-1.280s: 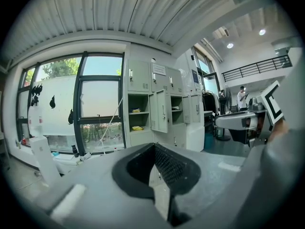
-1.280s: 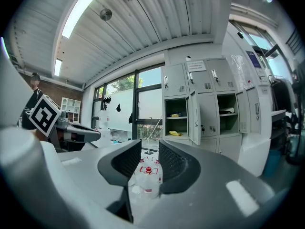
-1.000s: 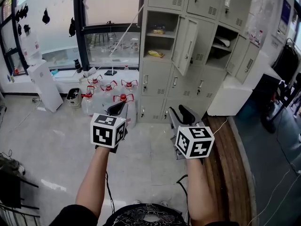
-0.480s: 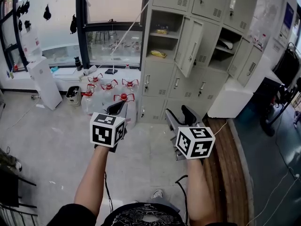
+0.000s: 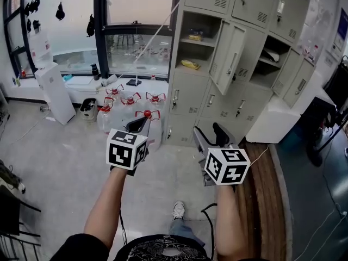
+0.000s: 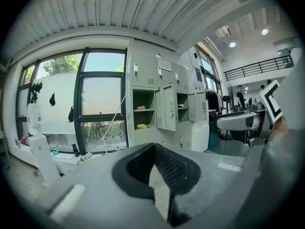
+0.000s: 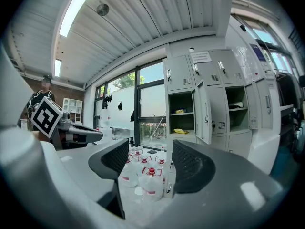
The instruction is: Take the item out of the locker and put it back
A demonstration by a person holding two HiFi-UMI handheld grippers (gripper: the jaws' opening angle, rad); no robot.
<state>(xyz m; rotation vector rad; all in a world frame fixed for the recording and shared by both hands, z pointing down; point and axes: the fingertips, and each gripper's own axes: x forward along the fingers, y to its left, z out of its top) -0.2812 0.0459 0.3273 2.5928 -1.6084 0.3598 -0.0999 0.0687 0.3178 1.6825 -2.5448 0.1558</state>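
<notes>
Left hand-held gripper (image 5: 136, 126) pinched together, right hand-held gripper (image 5: 210, 136) spread and empty.
Step forward taken: the open locker (image 5: 229, 52) looms nearer, the yellow item (image 5: 190, 64) inside still beyond reach.

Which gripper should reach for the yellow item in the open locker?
Probably the right gripper: its jaws stand apart and empty, and it hangs more in line with the yellow item. The left gripper has its jaws together. Both are far from the locker.
</notes>
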